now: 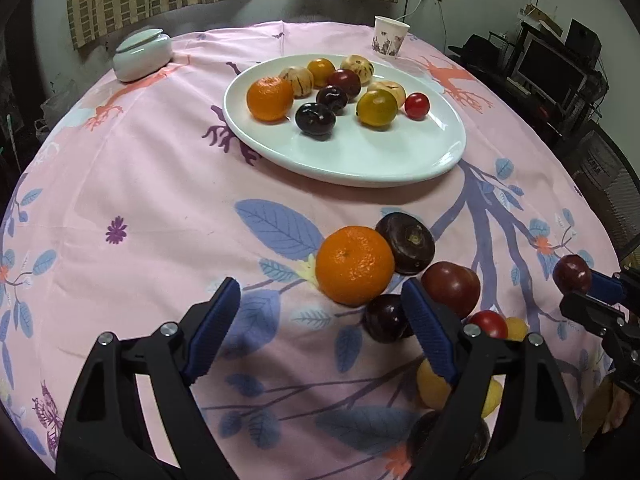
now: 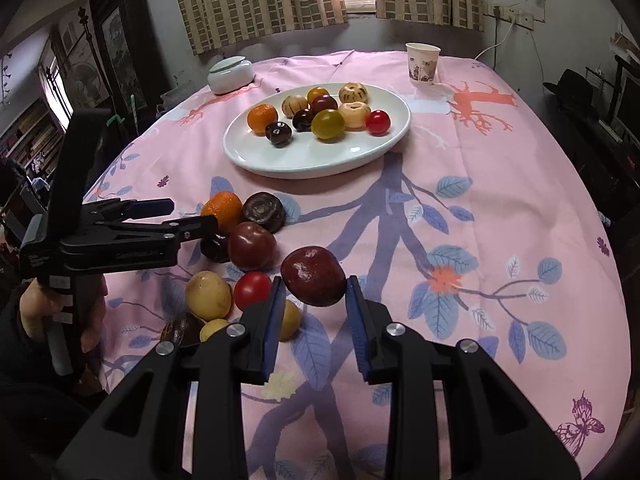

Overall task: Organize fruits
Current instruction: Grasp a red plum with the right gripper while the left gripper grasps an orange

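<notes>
- Hidden: in the left wrist view the left claw [image 1: 320, 300] covers part of the loose fruit pile; its right finger [image 1: 428, 328] overlaps a dark plum [image 1: 386, 318], and the yellow fruits [image 1: 432, 384] below it are only partly visible.
- Cut off: in the left wrist view the right claw [image 1: 588, 286] enters at the right edge; only its fingertips and the dark red plum [image 1: 572, 274] they grip show.
- The right wrist view shows that grip fully: the right claw [image 2: 314, 284] is closed on the dark red plum [image 2: 313, 276], which is pressed between both blue pads, just beside the pile.
- The right wrist view alone shows a hand [image 2: 36, 308] holding the left claw's handle at the left edge.
- Left claw state: open wide, nothing between the pads. An orange [image 1: 354, 266] lies on the cloth just beyond its tips.
- Pose: both claws point downward at a slant over the pink cloth [image 1: 160, 200] on the surface.
- Sorted fruit: 9 pieces lie on the white plate [image 2: 360, 152] near the far half of the surface, among them an orange [image 2: 262, 118] and a red tomato [image 2: 378, 122].
- Far edge: a paper cup [image 2: 422, 62] and a lidded jar [image 2: 231, 76] stand well apart.
</notes>
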A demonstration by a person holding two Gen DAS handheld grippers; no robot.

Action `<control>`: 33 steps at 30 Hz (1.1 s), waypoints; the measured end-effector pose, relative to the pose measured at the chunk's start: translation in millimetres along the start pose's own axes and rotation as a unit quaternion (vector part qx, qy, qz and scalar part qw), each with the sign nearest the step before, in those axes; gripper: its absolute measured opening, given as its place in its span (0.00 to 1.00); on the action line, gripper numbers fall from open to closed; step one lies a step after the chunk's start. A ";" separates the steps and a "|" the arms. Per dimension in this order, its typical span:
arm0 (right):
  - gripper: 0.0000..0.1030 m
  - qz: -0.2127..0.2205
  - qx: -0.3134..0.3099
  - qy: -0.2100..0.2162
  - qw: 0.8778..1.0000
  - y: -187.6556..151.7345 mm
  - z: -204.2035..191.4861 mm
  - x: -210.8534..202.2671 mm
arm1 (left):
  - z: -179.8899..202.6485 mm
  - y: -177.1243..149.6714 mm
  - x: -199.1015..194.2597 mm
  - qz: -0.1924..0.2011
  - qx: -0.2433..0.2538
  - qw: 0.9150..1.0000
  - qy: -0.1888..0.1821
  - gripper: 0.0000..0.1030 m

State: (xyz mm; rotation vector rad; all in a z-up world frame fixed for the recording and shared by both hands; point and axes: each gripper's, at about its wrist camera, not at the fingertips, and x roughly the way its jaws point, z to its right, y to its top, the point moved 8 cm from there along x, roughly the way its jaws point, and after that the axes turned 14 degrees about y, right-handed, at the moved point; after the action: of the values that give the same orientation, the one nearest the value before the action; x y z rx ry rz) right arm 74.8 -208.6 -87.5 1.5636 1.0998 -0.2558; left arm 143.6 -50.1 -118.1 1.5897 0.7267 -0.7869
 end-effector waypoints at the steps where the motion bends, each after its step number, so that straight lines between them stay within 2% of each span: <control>1: 0.30 0.003 0.002 0.001 1.000 0.3 0.6 -1.1 | 2.4 0.9 3.4 -0.002 -0.002 1.000 -0.004 0.80; 4: 0.30 0.003 0.007 0.005 1.000 0.4 3.8 -0.7 | 6.4 2.6 11.7 -0.008 -0.014 1.000 -0.014 0.73; 6: 0.30 0.001 0.008 0.009 1.000 0.3 3.0 1.3 | 9.9 3.4 15.4 -0.010 -0.020 0.999 -0.023 0.65; 9: 0.30 -0.001 0.007 0.015 1.000 0.9 -0.8 4.6 | 13.4 4.4 15.8 -0.003 -0.018 1.000 -0.021 0.60; 10: 0.30 -0.001 0.006 0.016 1.000 1.7 -3.1 5.1 | 14.6 4.3 15.0 -0.002 -0.019 0.999 -0.029 0.56; 11: 0.30 -0.001 0.005 0.017 1.000 2.2 -5.2 4.8 | 16.3 4.0 13.6 -0.003 -0.021 0.999 -0.041 0.45; 13: 0.30 0.001 0.003 0.018 1.000 3.9 -8.8 5.0 | 14.4 4.1 11.2 0.002 -0.019 0.999 -0.032 0.44; 17: 0.30 0.001 -0.001 0.016 1.000 7.8 -14.9 6.5 | 10.1 1.2 1.7 0.005 -0.026 0.999 -0.046 0.43; 26: 0.30 -0.003 -0.004 0.019 1.000 16.6 -25.6 20.5 | 0.5 -1.7 -40.8 0.037 -0.020 0.998 -0.050 0.43; 33: 0.30 -0.005 -0.009 0.022 1.000 20.9 -32.4 25.3 | -5.2 0.6 -58.2 0.048 -0.018 0.997 -0.058 0.43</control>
State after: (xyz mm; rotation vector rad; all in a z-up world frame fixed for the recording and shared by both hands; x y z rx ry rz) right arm 91.5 -166.1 -80.4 1.5540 1.1410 -0.2191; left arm 110.7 -47.1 -69.9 1.5206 0.5728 -0.7844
